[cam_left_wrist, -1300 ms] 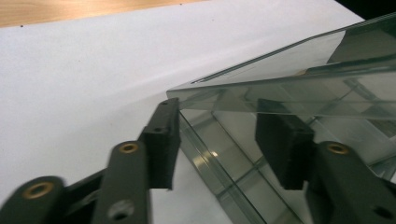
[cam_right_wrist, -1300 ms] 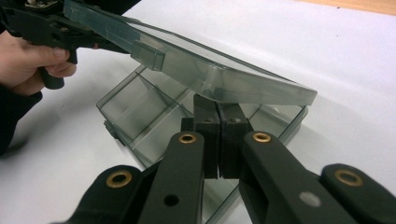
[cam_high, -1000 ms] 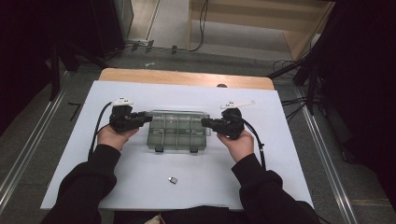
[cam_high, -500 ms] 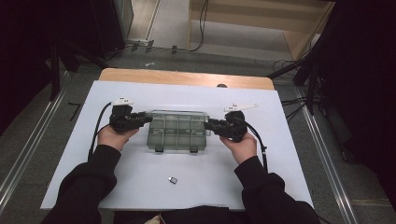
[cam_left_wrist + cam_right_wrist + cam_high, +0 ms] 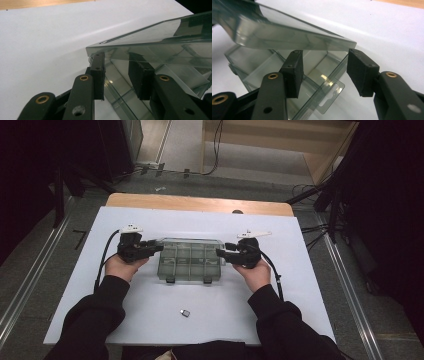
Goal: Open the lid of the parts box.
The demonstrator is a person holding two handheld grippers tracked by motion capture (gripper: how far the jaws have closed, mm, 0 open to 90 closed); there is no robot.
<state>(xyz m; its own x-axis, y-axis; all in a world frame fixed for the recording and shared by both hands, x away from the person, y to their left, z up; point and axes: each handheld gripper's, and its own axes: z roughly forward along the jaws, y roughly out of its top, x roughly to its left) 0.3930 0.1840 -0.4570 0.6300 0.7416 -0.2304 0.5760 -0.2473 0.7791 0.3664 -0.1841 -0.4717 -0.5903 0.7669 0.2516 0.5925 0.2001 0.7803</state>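
Note:
A clear plastic compartment box (image 5: 190, 262) lies in the middle of the white table. Its lid (image 5: 287, 32) hangs at a slant above the tray (image 5: 262, 67). My left gripper (image 5: 159, 246) is at the box's left end. In the left gripper view its jaws (image 5: 117, 75) stand apart astride the tray's end wall, under the lid (image 5: 162, 32). My right gripper (image 5: 220, 252) is at the right end. Its jaws (image 5: 324, 72) have just been opening and straddle the tray's wall below the lid's corner. The pads (image 5: 293, 72) press on nothing.
A small dark square piece (image 5: 185, 313) lies on the white tabletop (image 5: 150, 320) in front of the box. A clear hang tab (image 5: 332, 92) juts from the tray's right end. A wooden strip (image 5: 200, 202) borders the table's far edge, and cables trail from both grippers.
The right hand has shifted slightly at the box's right end. The left hand and the box stay where they were.

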